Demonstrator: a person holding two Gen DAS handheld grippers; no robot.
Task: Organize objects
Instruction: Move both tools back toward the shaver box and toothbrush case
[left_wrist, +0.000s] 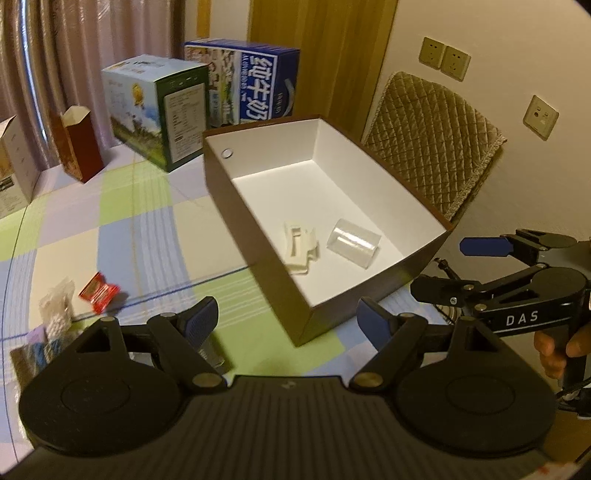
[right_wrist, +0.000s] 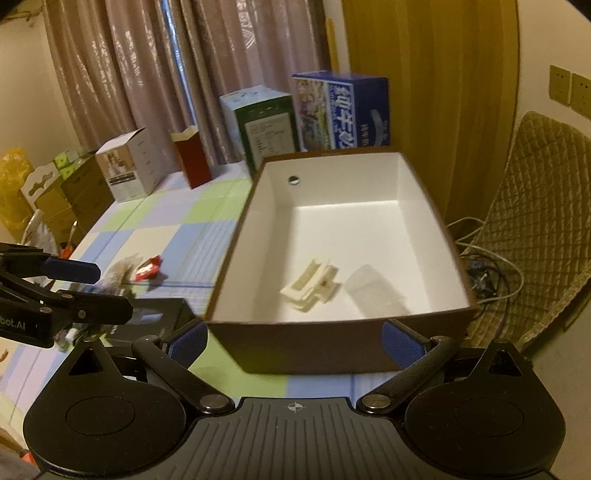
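Centrally, item one: brown open box (left_wrist: 258, 236) with white interior, standing on the checked tablecloth (left_wrist: 122, 229); its long axis runs from 6 toward 12 o'clock in the right wrist view, and from 5 toward 11 o'clock in the left.

Contents: white plastic insert (left_wrist: 300, 246), lying flat near the box's near end; clear plastic cup (left_wrist: 352, 243), on its side just beside the insert at its 3 o'clock.

Loose items on the cloth, at 9 o'clock of the box: red wrapped sweet (left_wrist: 99, 297); clear packet of white pellets (left_wrist: 57, 310), just beside the sweet.

Tongs: left gripper (left_wrist: 288, 325), fingers spread wide with nothing between them, the box's near corner at its 12 o'clock. Right gripper (right_wrist: 295, 343), likewise spread and holding nothing, the box's near wall directly at 12 o'clock and close.

View differences: the left wrist view alone shows the hand (left_wrist: 554, 350) on the right tool's grip and a wall socket (left_wrist: 445, 58). The right wrist view alone shows cables (right_wrist: 491, 258) at 3 o'clock of the box and stacked cartons (right_wrist: 74, 195) at 9 o'clock.

Backdrop, both views: blue milk carton (left_wrist: 255, 85), green carton (left_wrist: 159, 110), dark red box (left_wrist: 77, 144), quilted chair cover (left_wrist: 436, 144), curtain (right_wrist: 147, 74).
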